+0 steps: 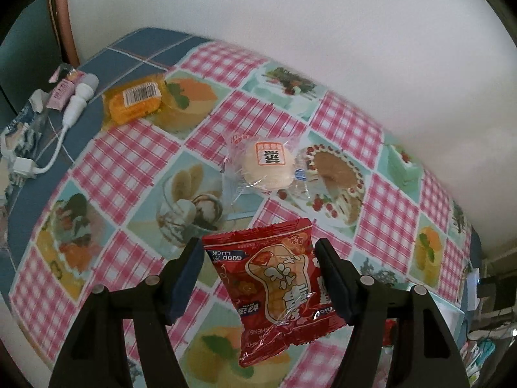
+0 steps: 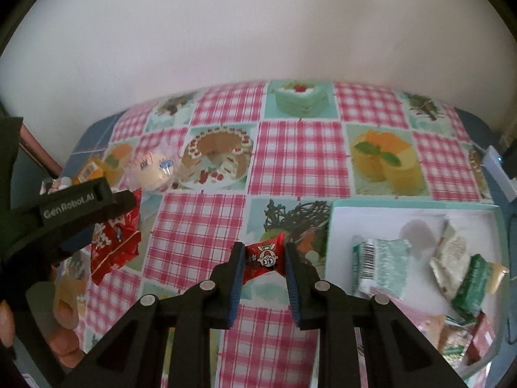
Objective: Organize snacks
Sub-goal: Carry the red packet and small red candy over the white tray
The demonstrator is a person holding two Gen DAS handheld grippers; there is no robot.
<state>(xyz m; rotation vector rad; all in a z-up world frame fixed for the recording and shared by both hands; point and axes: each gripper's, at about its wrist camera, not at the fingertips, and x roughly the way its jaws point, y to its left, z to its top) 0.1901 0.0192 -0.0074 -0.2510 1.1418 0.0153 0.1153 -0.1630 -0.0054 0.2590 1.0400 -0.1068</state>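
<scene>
— Black fingers of the left gripper fill the bottom of its own view, and the red snack packet hangs between them above the cloth. The right-hand finger is against the packet's edge; on the other side I see a sliver of gap, so I cannot tell whether the jaws are truly clamped on it

— And the right side?

— Right gripper has its jaws pressed in on a small red candy, one blue pad on each end of the wrapper, held up off the table

— What is the surface like?

— Tablecloth of pink gingham squares alternating with printed cakes and desserts, laid over a blue tiled tabletop. A plain white wall stands right behind the table's far edge

— What still lies loose?

— A pale round bun in a clear wrapper near the middle, beyond the red packet. Farther off toward the tiled corner, an orange cake in clear wrap with a barcode label. On the tile itself, a white charger with its cable and a pink tube beside it

— Any container?

— A shallow box with a mint-green rim sits just right of the right gripper. Inside, on its white floor, a green-and-white packet with a barcode, a pale wrapped piece, a dark green packet, and more wrappers toward the near corner, too blurred to name
</scene>
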